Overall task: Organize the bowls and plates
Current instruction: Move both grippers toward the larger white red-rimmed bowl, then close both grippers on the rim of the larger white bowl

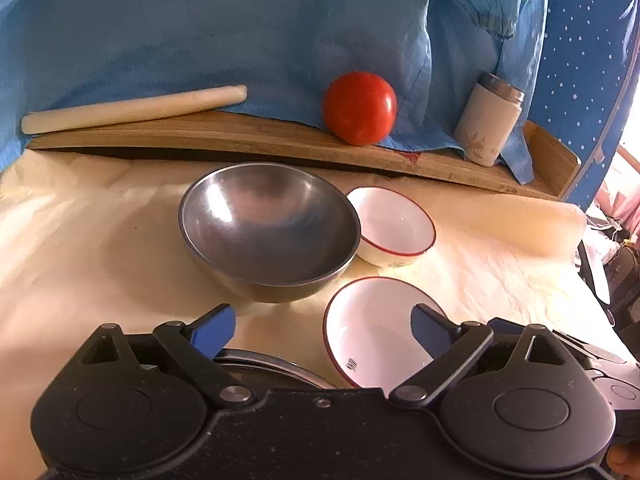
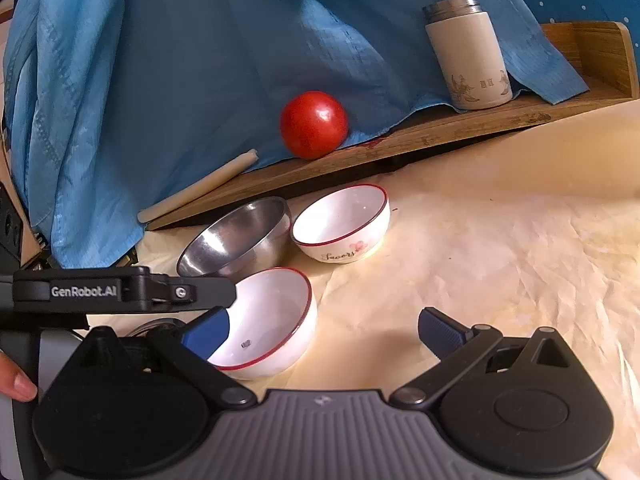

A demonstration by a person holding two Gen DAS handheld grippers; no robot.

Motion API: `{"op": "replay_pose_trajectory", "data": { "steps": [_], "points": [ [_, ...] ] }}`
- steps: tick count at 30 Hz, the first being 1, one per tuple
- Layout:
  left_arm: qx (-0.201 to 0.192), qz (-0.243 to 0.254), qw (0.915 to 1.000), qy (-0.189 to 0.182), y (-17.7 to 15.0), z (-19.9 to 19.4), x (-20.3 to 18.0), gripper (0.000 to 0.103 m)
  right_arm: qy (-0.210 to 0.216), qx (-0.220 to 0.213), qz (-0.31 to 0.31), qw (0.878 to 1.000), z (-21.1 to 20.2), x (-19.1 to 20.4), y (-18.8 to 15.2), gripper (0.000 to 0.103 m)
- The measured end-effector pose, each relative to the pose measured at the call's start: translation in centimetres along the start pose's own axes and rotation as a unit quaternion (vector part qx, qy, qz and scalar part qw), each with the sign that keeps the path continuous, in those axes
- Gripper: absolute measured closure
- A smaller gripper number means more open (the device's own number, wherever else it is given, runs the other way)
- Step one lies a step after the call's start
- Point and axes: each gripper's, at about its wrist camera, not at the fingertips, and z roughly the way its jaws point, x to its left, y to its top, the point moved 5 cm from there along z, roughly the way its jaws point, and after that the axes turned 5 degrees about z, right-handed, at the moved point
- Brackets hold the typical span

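Left gripper: jaws spread wide, nothing between the pads; no earlier picture to compare
Right gripper: jaws wide apart, empty; its left pad overlaps the near bowl's rim in the picture, contact cannot be told
Near white bowl: red-rimmed, upright on the cream table cover; just ahead of the left gripper, offset toward its right finger
Steel bowl: straight ahead of the left gripper, largest; touching or nearly touching the far white bowl
Key relation: near white bowl lies between both grippers; round, no long axis; a rim pinch from either hand looks feasible
Background: tomato and flask on a wooden tray
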Motion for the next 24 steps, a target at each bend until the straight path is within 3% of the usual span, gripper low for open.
{"op": "replay_pose_trajectory", "data": {
  "steps": [6,9,14,19,24],
  "points": [
    [0.011,0.009,0.9999,-0.005,-0.2,0.5,-0.2,0.023,0.013,0.001,0.002,1.0,0.1,0.3,-0.1,0.007],
    [0.017,0.007,0.9998,-0.007,-0.3,0.8,-0.1,0.034,0.012,0.005,0.0,1.0,0.2,0.5,-0.3,0.014],
    [0.024,0.002,0.9996,-0.013,-0.4,1.1,-0.1,0.064,0.006,0.009,0.004,1.0,0.4,0.7,-0.5,0.023],
    [0.032,0.008,0.9991,-0.026,-0.8,1.5,-0.6,0.078,0.004,0.015,0.01,1.0,0.8,0.9,-0.8,0.038],
    [0.028,0.006,0.9993,-0.024,-0.9,1.5,-0.6,0.081,0.005,0.018,0.013,1.0,0.9,1.2,-1.1,0.045]
  ]
}}
